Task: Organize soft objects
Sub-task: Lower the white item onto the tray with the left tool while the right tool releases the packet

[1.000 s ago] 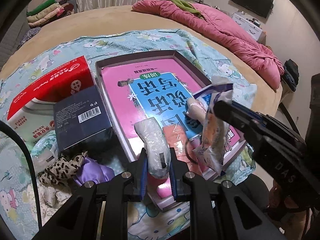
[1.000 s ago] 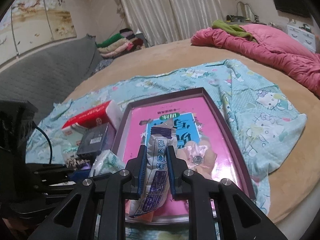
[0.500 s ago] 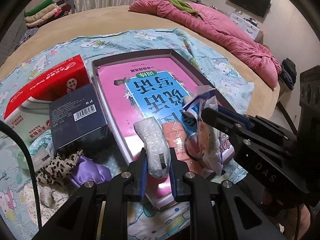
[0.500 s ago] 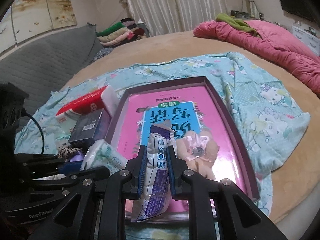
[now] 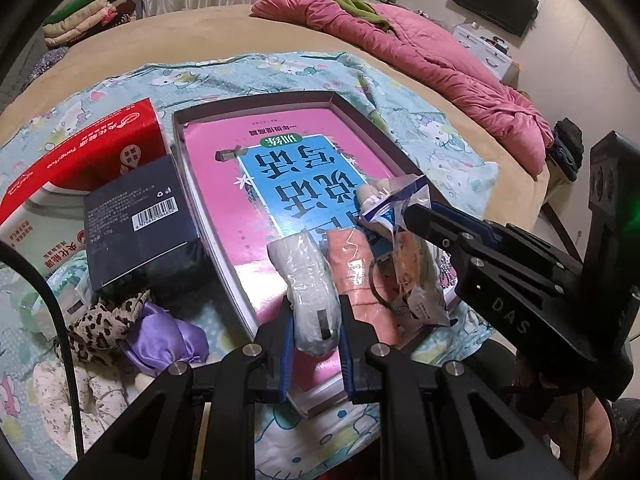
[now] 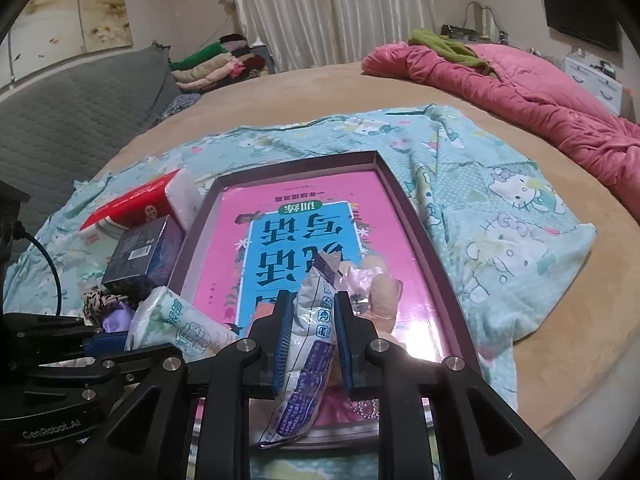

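Both grippers, left (image 5: 314,320) and right (image 6: 310,340), were clamped on soft packs (image 5: 310,284) (image 6: 308,344) over the tray (image 6: 424,236), mid-placement I judged; next, lower and release inside.

**Gloss on the tray, cloth all round**

The pink tray (image 6: 404,216) liner shines glossy, catching glare. The tissue pack (image 5: 308,280) and snack bag (image 6: 308,344) are crinkled plastic film. The printed sheet (image 6: 500,216) is soft matt cloth; the purple scrunchie (image 5: 164,340) looks satiny.
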`<state>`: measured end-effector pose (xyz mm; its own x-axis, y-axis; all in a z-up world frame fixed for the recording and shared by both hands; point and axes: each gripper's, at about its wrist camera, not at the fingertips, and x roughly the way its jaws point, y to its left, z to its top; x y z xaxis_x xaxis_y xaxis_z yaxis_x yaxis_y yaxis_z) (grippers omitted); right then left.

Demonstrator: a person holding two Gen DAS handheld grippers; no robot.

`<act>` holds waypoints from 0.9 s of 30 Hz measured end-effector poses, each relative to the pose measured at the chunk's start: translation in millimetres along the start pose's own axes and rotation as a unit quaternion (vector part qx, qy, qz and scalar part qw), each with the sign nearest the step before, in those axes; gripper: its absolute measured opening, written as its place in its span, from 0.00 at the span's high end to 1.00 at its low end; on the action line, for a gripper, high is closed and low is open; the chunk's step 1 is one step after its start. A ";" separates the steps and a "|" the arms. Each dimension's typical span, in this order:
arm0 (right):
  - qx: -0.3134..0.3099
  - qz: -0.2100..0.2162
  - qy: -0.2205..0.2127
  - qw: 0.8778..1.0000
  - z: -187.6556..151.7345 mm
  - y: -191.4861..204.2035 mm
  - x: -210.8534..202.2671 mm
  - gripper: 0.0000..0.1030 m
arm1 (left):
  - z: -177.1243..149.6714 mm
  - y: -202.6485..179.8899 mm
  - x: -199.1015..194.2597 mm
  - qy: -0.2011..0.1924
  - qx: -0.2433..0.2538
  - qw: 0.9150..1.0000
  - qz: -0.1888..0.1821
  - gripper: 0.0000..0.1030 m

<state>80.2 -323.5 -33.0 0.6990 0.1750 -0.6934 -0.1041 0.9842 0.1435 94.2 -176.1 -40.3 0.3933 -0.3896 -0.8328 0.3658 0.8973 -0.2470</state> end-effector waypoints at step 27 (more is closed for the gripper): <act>0.040 -0.027 -0.016 0.999 -1.3 -14.6 -12.6 0.51 | -13.4 0.7 7.3 0.036 -0.004 0.999 -0.005 0.67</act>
<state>72.0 -340.0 -27.2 0.7246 0.1189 -0.6788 -0.0095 0.9866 0.1627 86.1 -175.5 -53.2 0.3282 -0.3827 -0.8636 0.3620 0.8954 -0.2593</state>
